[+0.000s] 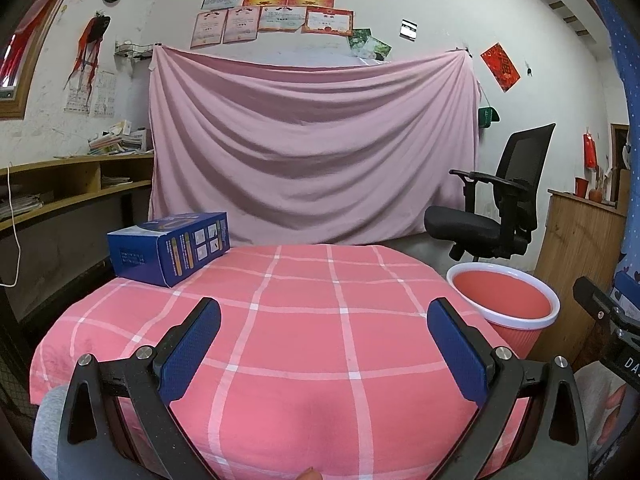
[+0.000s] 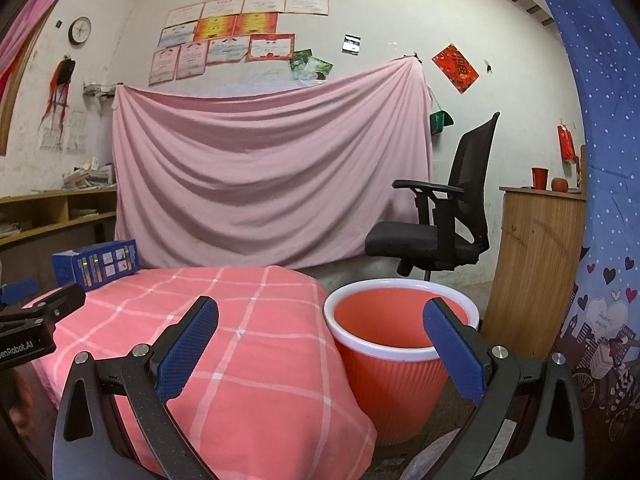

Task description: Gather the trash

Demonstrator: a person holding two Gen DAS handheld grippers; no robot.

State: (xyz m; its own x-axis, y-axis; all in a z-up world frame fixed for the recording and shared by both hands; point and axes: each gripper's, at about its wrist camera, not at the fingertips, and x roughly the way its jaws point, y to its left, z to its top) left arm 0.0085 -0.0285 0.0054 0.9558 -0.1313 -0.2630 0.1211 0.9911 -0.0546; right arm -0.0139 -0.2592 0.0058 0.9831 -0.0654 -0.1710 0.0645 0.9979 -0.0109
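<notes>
Left gripper point(image 1: 324, 344) fingers spread, level over table point(image 1: 304, 320) | right gripper point(image 2: 320, 344) fingers spread, facing bin point(image 2: 400, 376)

Left tool point(image 1: 324, 344) jaws spread, right tool point(image 2: 320, 344) likewise

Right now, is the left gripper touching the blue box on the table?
Apart. The left wrist view shows the left gripper with jaws wide open and empty, and a stretch of bare pink checked cloth lies between it and the blue box.
</notes>
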